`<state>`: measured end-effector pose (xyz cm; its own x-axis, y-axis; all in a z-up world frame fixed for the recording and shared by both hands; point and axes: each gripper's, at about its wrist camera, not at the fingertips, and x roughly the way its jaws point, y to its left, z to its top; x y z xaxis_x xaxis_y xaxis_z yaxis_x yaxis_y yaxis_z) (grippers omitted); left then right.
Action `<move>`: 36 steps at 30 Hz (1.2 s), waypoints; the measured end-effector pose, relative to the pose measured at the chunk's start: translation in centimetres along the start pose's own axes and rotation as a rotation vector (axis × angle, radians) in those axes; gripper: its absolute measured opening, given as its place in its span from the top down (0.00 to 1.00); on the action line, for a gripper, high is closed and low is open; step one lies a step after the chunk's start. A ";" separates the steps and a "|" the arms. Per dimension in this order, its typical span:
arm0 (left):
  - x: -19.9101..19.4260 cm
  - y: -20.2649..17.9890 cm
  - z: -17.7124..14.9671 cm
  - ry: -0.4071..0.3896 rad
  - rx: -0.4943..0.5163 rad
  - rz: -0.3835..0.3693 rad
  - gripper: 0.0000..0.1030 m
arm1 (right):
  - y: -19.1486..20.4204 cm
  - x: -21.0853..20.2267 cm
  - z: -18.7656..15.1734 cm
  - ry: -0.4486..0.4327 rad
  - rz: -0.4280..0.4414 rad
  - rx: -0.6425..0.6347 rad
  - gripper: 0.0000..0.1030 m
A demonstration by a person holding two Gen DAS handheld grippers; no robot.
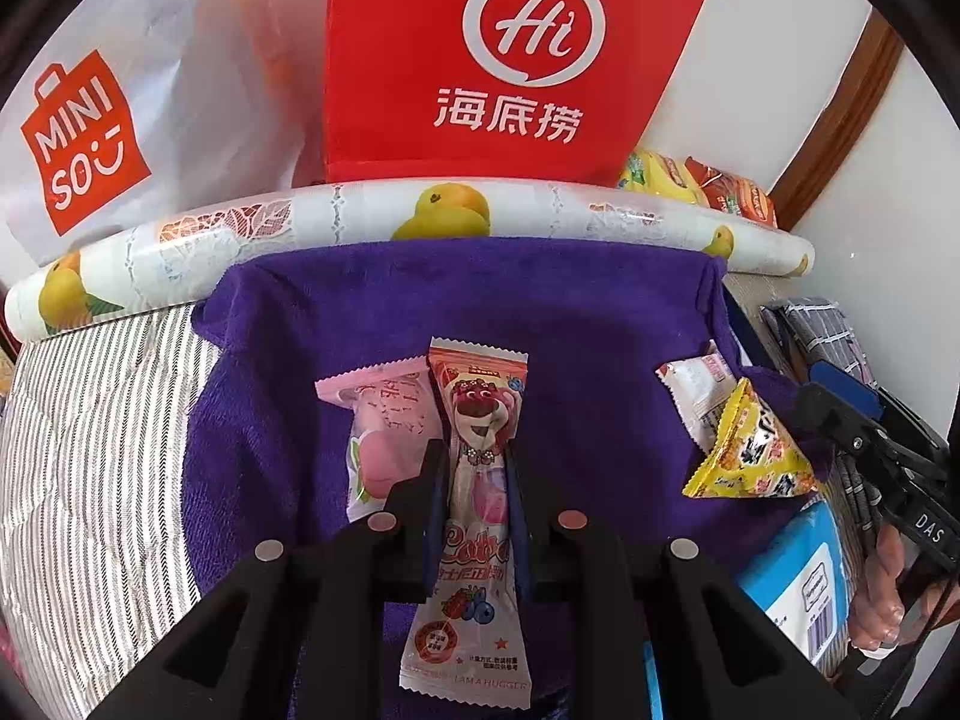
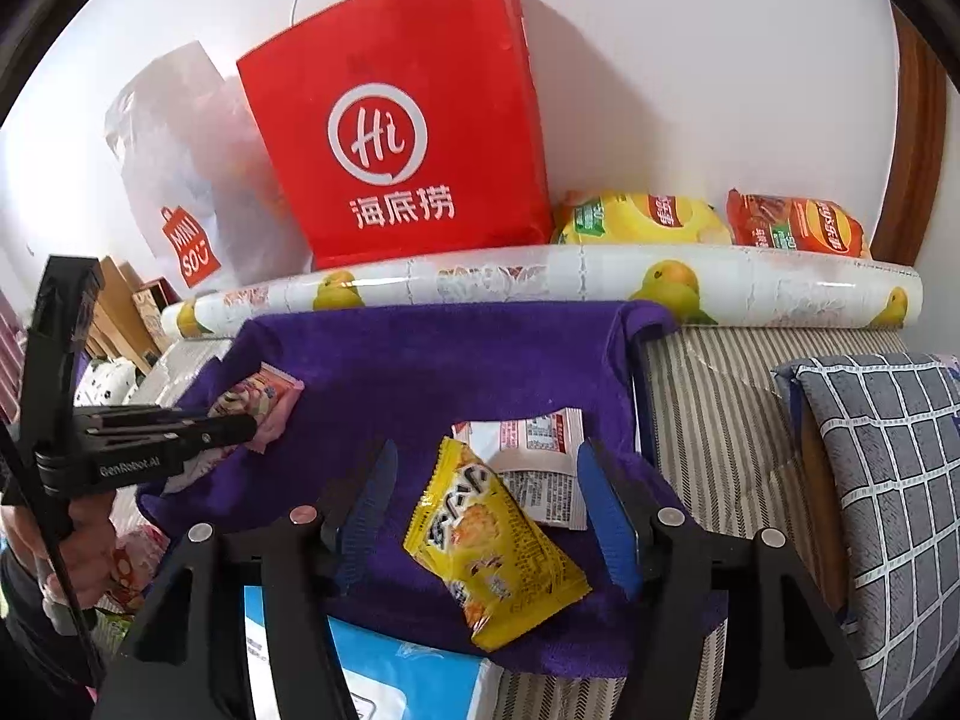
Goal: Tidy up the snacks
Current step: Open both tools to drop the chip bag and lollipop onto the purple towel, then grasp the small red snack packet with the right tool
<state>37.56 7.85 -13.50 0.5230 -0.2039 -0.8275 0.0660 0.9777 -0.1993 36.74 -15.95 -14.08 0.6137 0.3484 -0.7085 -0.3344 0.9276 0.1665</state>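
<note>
Left gripper [image 1: 477, 468]: clenching bear-print snack packet [image 1: 474, 516] mid-length, frame centre.
Right gripper [image 2: 486, 516]: released, straddling yellow cracker packet [image 2: 492, 546].
Handling: likely light, crinkly, slippery; pinching mid-body.

Purple towel [image 2: 432, 360] on striped bedding [image 2: 720, 396]

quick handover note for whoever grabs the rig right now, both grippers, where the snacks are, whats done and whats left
Left gripper: jaws shut on the bear lollipop packet, which lies on the purple towel over the pink packet.
Right gripper: jaws open around the yellow snack packet, pads not pressing it.
The yellow packet lies on the towel, partly over the white packet.
Two chip bags sit behind the fruit-print roll, beside the red paper bag.
Done: looks like two pairs are laid out on the towel.
Left: unclear; decide where the lollipop goes, then the rest.
</note>
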 end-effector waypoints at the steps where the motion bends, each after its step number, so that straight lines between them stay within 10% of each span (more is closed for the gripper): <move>1: -0.1 0.0 0.0 -0.002 -0.002 -0.001 0.81 | 0.0 -0.1 0.1 -0.008 0.005 0.001 0.39; 15: -4.8 -1.7 -0.6 -0.083 0.006 0.017 0.51 | 2.1 -4.5 0.7 -0.122 0.040 0.001 0.39; 36: -15.2 -0.9 -10.8 -0.163 -0.093 -0.031 0.48 | 7.2 -15.9 -7.0 -0.123 -0.061 -0.019 0.39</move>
<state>20.32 9.55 -6.40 0.6533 -0.2159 -0.7257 0.0095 0.9608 -0.2772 19.61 -15.76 -6.40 0.7156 0.3069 -0.6275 -0.3072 0.9451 0.1118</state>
